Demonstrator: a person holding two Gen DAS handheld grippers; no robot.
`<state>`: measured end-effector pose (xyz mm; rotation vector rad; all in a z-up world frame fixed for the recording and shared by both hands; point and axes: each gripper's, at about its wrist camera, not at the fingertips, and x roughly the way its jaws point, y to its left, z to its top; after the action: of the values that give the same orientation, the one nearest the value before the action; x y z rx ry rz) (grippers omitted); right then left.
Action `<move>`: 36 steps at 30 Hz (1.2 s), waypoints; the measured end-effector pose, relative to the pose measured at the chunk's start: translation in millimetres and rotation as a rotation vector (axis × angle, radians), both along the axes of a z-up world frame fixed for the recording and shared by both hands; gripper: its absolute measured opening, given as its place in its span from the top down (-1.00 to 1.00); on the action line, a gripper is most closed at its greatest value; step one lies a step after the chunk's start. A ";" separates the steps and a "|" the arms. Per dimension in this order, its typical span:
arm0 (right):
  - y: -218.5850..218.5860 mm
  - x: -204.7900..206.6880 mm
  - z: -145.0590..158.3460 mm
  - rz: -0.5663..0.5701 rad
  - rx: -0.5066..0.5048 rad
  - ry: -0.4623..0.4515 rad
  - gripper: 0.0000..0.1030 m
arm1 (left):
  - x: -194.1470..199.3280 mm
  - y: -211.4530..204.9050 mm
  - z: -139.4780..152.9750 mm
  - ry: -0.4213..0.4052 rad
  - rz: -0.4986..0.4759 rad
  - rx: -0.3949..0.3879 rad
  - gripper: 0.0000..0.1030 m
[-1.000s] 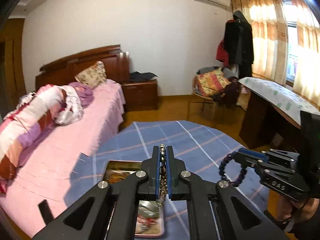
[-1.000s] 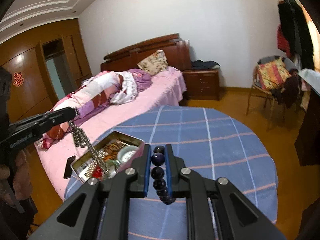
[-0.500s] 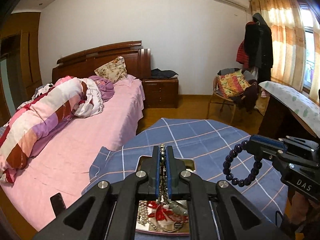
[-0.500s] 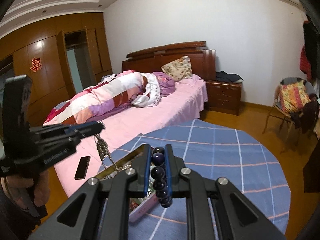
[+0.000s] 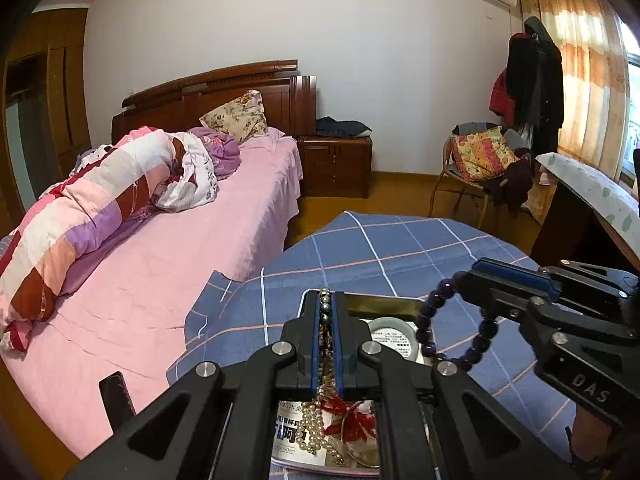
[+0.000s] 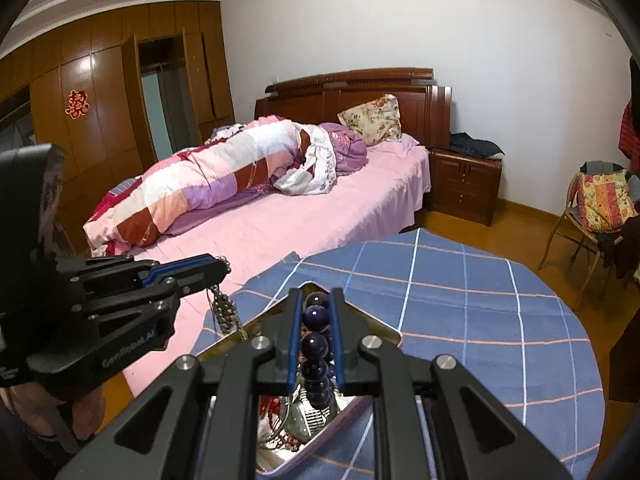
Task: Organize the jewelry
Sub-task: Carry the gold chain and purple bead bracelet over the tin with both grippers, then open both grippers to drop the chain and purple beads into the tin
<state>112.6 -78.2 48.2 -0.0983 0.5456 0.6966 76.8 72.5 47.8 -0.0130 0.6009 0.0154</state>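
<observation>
My left gripper (image 5: 326,300) is shut on a silver bead necklace (image 5: 325,308), which hangs down over an open metal tin (image 5: 380,304) on the blue checked table; it also shows in the right wrist view (image 6: 226,314). My right gripper (image 6: 316,300) is shut on a dark purple bead bracelet (image 6: 315,346) and holds it above the tin (image 6: 320,444); the bracelet loop shows in the left wrist view (image 5: 456,332). The tin holds pearls (image 5: 312,424), red pieces and a round tape-like item.
The round table with a blue checked cloth (image 5: 400,248) stands beside a pink bed (image 5: 160,260) with a rolled quilt. A dark phone (image 5: 116,400) lies on the bed edge. A chair (image 5: 476,168) and a desk (image 5: 592,208) stand at the right.
Both grippers have moved over the tin with their jewelry still held; the views have swung left toward the bed.
</observation>
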 end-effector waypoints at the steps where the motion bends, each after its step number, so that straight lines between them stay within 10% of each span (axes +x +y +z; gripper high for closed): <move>1: 1.9 2.8 -1.7 -0.003 -0.005 0.000 0.70 | 1.5 0.3 -2.2 0.005 -0.002 0.000 0.92; 21: 9.8 49.5 -58.7 -0.072 -0.106 0.127 0.67 | 25.5 -8.0 -53.4 0.122 -0.001 0.008 0.90; 23: 7.3 50.3 -60.0 -0.082 -0.108 0.127 0.36 | 25.8 -9.5 -57.5 0.143 0.002 0.012 0.88; 28: -3.7 47.0 -60.3 -0.096 -0.088 0.147 -0.07 | 14.9 -11.7 -54.4 0.100 0.050 0.031 -0.45; 36: -31.3 20.4 -48.0 -0.144 -0.044 0.140 -0.29 | -9.9 -8.5 -48.2 0.079 0.088 -0.010 -0.46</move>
<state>133.0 -109.5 0.2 -0.0512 0.6954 0.5536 66.9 64.0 -0.4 -0.0488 0.6795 0.0985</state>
